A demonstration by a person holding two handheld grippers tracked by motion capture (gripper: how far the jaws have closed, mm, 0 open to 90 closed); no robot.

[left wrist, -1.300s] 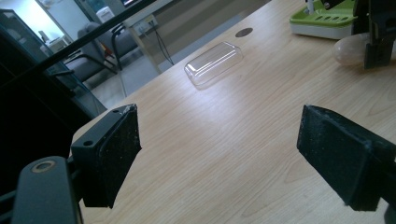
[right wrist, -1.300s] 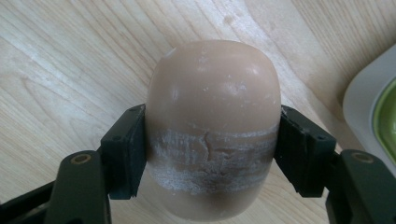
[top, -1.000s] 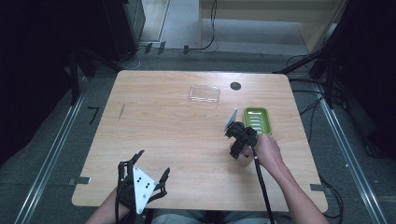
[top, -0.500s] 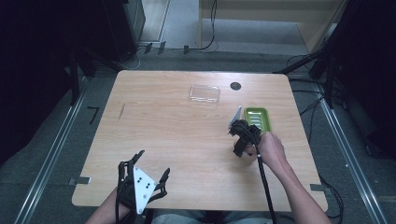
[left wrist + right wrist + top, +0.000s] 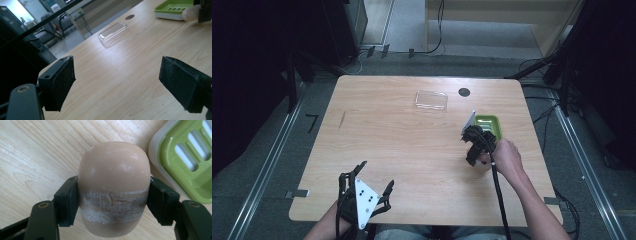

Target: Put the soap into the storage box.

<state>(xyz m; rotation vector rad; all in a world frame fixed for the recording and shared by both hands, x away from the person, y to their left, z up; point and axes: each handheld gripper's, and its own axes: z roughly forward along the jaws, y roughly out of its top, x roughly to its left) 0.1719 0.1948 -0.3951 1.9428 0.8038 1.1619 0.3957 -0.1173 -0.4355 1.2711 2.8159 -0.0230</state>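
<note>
soap bar pinched beside its green dish

the right gripper (image 5: 113, 202) has its fingers (image 5: 66, 200) pinching a tan soap bar (image 5: 114, 187) across its narrow waist, in the middle of the right gripper view. a scuffed, whitish band runs around the bar just where the pads meet it. the bar hangs over the bare wood of the desk (image 5: 402, 145), and the green soap dish (image 5: 190, 157) sits at the upper right of that frame, close by; whether the two touch cannot be told. in the high view the gripper and the hand that holds it lie right of centre, just below the dish (image 5: 488, 124).

the bar looks hard and dense, with rounded, smooth ends, so it would likely slide out under a loose or off-centre hold. the flatter middle band seems the safest place to grip, square across the short width, with firm but not crushing pressure, since the surface already marks easily.

the left gripper (image 5: 364, 192) rests at the lower left of the high view, its fingers (image 5: 58, 83) spread wide with nothing between them. a clear plastic lid (image 5: 113, 33) lies further up the desk, towards the upper centre.
</note>
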